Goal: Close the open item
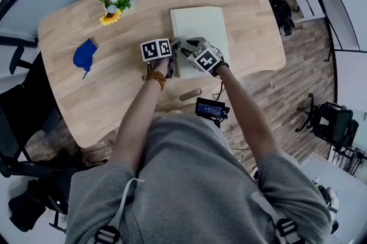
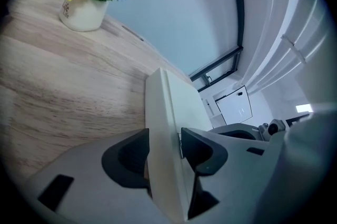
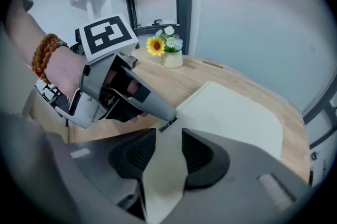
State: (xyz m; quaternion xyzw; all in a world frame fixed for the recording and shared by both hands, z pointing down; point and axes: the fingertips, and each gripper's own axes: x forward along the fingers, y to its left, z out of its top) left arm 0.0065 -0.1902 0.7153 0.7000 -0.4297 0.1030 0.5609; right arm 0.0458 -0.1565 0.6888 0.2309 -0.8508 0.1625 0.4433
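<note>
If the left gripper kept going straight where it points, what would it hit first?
The left gripper would likely just push deeper onto the cream book clamped between its jaws.

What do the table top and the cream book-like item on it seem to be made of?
Table top: wood or wood-look laminate, light, matte, with visible grain lines. Cream item: probably card or paper, smooth and matte; its edge shows a thin cover layer, yet plastic cannot be excluded.

We cannot tell what the blue thing [image 1: 84, 55] is, and in the head view the left gripper [image 2: 164, 150] and right gripper [image 3: 168, 152] hide the cream book's [image 1: 200, 28] near corner.
</note>
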